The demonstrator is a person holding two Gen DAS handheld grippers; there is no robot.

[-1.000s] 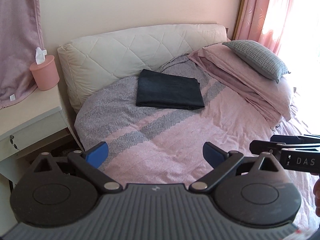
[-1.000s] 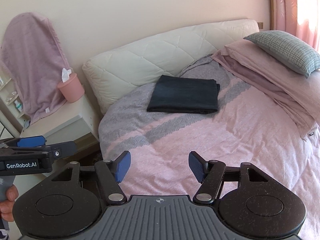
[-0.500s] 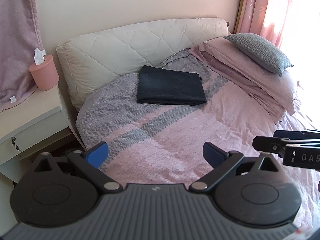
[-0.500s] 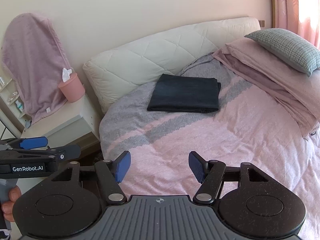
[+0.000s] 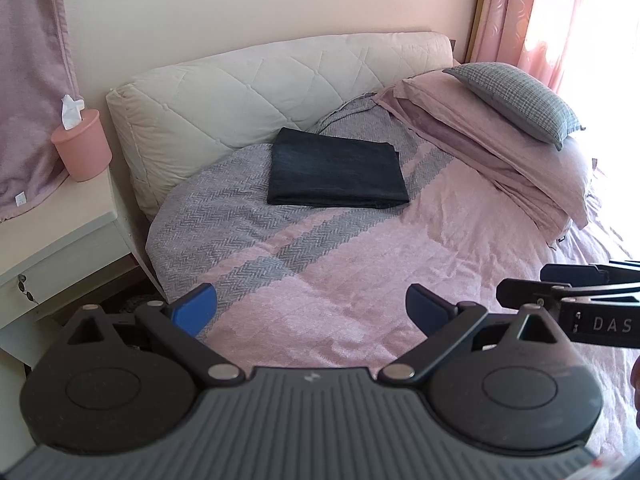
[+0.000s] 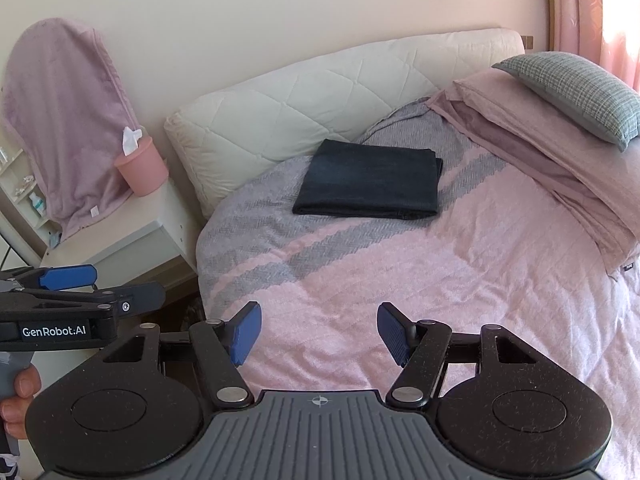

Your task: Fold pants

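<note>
1. Left wrist view: the left gripper (image 5: 311, 311) fills the bottom of the frame, jaws spread apart and empty, above a pink bedspread (image 5: 360, 280). The folded dark pants (image 5: 336, 172) lie flat at upper centre, on the grey striped part of the cover, just below a cream headboard cushion (image 5: 248, 92). A pink tissue tub (image 5: 82, 148) stands on a nightstand (image 5: 52, 228) at left.
2. Right wrist view: the right gripper (image 6: 319, 334) sits at bottom centre, jaws spread apart and empty. The pants (image 6: 368, 180) lie at upper centre. A grey checked pillow (image 6: 576, 92) rests at upper right.
</note>
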